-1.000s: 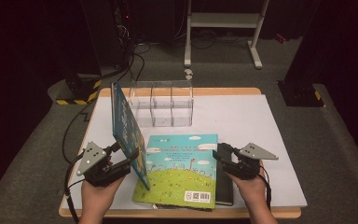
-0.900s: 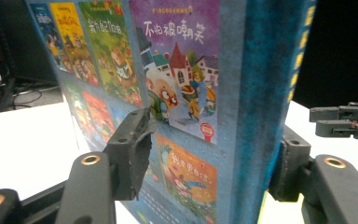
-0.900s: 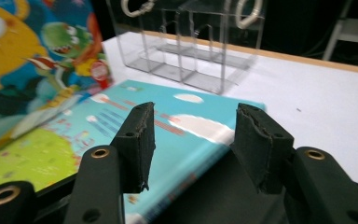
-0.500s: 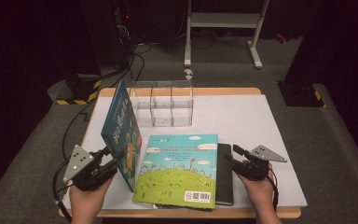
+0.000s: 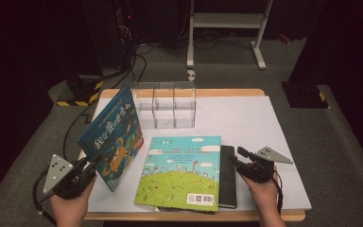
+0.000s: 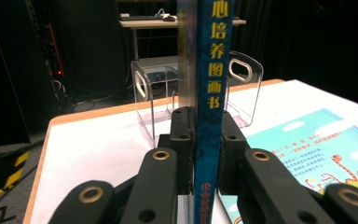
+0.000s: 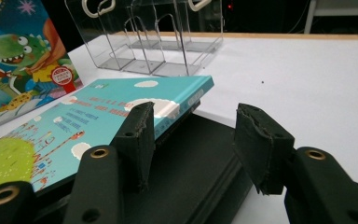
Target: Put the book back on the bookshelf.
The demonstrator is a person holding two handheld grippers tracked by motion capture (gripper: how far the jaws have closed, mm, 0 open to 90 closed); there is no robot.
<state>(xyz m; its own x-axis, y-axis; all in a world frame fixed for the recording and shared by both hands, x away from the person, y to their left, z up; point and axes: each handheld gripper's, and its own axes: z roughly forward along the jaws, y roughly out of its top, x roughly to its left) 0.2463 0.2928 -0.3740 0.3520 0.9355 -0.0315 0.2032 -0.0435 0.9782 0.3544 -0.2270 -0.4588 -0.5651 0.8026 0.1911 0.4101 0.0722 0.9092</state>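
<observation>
Dark racks and a trolley frame stand behind a white-topped table (image 5: 246, 118), where a clear acrylic book stand (image 5: 166, 105) with upright dividers waits at the far side. Judging by the layout, the job is to file the books into that stand, and it is barely begun: every slot is empty.

The left claw (image 6: 200, 140) has just been closing and now pinches the spine of the blue dinosaur book (image 5: 111, 137), pads tight on both sides, holding it upright and tilted at the table's left edge, well short of the stand. In the high view that claw (image 5: 87, 171) sits at the book's lower corner.

The right claw (image 7: 193, 140) is about half open with nothing gripped; it hovers over the black book (image 7: 191, 168) that lies at the bottom of the pile, beside the meadow book (image 5: 182, 172) lying flat on top.

Left to do: carry the blue book to a slot, then the two others.
</observation>
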